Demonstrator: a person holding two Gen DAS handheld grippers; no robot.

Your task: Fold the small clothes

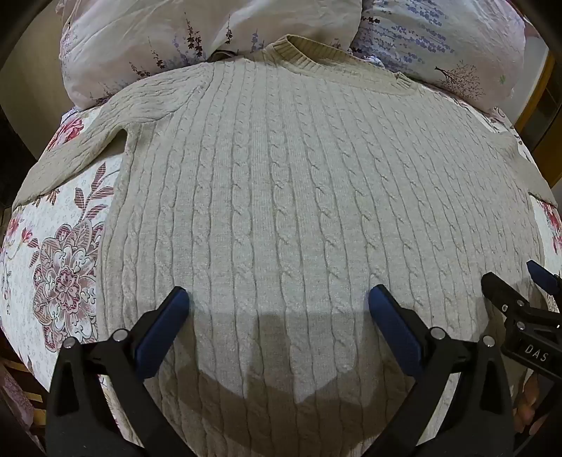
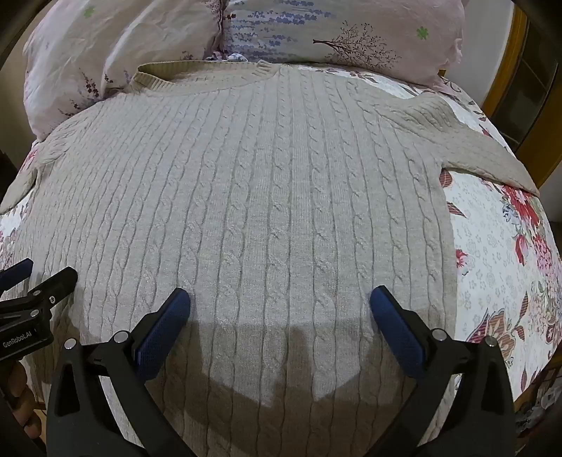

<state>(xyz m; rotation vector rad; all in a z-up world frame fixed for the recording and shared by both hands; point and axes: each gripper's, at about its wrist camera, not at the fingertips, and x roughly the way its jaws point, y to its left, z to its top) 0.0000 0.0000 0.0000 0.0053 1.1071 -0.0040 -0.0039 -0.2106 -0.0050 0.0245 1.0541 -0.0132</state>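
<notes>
While the cream cable-knit sweater (image 1: 281, 197) lies flat, front up, on the floral bedspread (image 1: 59, 246), collar toward the pillows (image 2: 316, 31), we hold the left gripper (image 1: 279, 302) and right gripper (image 2: 280, 302) side by side above its lower part, jaws spread wide, gripping nothing.

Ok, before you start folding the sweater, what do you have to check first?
1. Sweater lies flat on the bedspread: ok.
2. Left sleeve spread out to the side: ok.
3. Right sleeve spread out to the side: ok.
4. Left gripper open, holding nothing: ok.
5. Right gripper open, holding nothing: ok.
6. Bottom hem straight: cannot tell, it is hidden below the grippers.
</notes>
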